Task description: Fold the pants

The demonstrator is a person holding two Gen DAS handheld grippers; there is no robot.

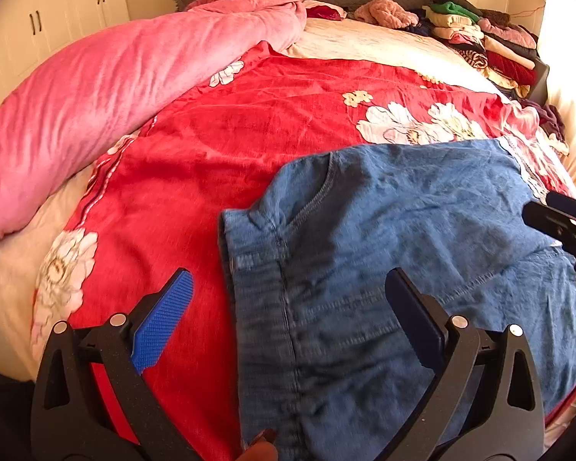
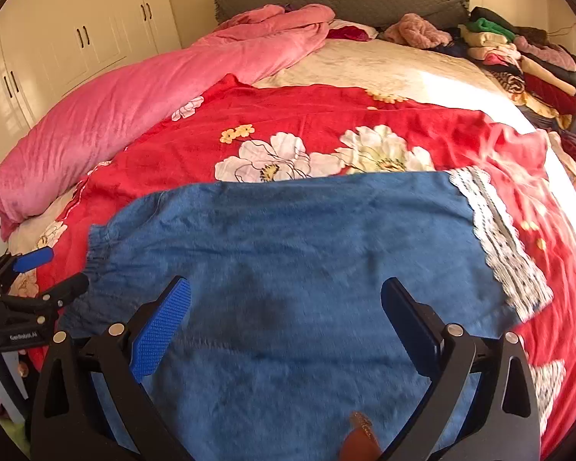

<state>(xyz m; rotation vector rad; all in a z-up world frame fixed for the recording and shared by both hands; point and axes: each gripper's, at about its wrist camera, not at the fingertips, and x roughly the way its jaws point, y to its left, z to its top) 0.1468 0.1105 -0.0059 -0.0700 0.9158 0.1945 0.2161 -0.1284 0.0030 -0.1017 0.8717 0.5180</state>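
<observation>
A: Lying flat on the red blanket [image 2: 326, 123], pants [image 2: 307, 253] run left-right: waistband toward left tool [image 1: 288, 307], lace hem [image 2: 495, 238] toward right tool [image 2: 286, 309].

B: Both tools spread, empty, just above denim. Left view alone shows the pocket seam [image 1: 318, 199]; right alone shows the hem.

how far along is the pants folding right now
Done: the blue denim pants lie spread flat on the red floral blanket, elastic waistband to the left, lace-trimmed hem to the right. They may already be folded leg over leg, but that is unclear. In hand: nothing; the left gripper and right gripper both hover open above the denim. Left: grasp and fold waistband to hem.
</observation>
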